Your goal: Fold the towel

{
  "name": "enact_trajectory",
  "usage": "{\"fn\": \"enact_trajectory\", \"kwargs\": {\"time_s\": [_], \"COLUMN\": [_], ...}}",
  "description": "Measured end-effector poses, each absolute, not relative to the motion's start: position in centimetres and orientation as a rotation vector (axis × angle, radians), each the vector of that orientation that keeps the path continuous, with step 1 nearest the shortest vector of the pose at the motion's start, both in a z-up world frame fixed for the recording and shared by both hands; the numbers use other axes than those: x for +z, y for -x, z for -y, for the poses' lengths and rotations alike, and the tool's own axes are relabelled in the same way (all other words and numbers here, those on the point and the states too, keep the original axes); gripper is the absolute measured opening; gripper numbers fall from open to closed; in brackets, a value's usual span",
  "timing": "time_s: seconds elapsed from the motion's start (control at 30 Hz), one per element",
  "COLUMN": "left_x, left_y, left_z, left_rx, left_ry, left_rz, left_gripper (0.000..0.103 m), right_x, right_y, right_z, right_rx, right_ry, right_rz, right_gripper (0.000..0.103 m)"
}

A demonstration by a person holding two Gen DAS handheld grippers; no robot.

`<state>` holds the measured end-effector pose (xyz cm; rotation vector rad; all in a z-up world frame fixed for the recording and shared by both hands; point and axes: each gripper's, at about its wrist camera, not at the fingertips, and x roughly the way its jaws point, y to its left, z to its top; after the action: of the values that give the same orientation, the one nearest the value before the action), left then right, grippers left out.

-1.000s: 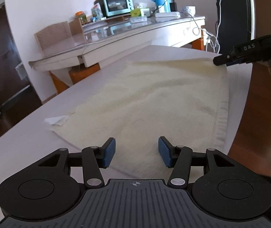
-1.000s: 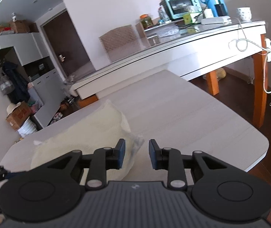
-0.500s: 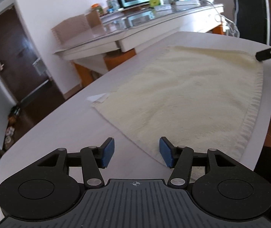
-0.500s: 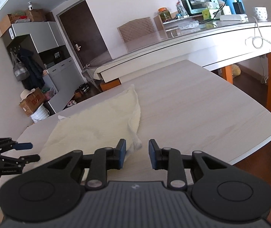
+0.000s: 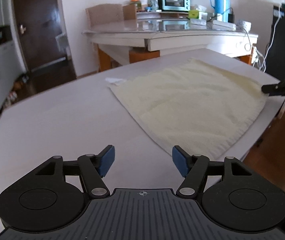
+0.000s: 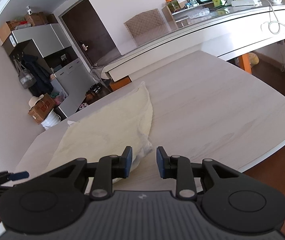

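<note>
Both tongs apart, cream towel flat on the pale table

Left gripper (image 5: 143, 161) has just been widening its jaws, nothing between them, the towel (image 5: 190, 104) lying toward one o'clock on the table (image 5: 62, 130); right gripper (image 6: 142, 162) stands parted, the towel's near corner just ahead at eleven o'clock, unclamped; beyond, a sideboard (image 5: 182, 38) with a teal oven (image 5: 175, 0)

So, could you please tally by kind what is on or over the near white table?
Towel: 1
Small white scrap: 1
Grippers: 2 (left gripper, its jaws have just been opening wider with nothing between them; right gripper)
Total: 4
</note>
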<state>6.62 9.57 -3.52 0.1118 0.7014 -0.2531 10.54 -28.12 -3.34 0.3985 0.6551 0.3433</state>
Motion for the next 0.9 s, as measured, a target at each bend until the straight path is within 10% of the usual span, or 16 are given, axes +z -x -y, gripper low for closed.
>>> {"fn": "enact_trajectory", "kwargs": {"time_s": [0.77,0.9], "left_x": [-5.0,-5.0], "left_y": [-7.1,-7.2], "left_z": [-6.4,-6.4], "left_rx": [-0.159,-0.149], "left_ry": [-0.182,-0.175], "left_rz": [-0.706,-0.716], "left_gripper": [0.078,0.078], "right_x": [-3.7,-3.8], "right_y": [-10.3,-10.7], "right_z": [28.5,28.7], "right_rx": [0.351,0.377], "right_ry": [-0.369,-0.397], "right_rz": [-0.640,-0.649], "right_gripper": [0.036,0.021]}}
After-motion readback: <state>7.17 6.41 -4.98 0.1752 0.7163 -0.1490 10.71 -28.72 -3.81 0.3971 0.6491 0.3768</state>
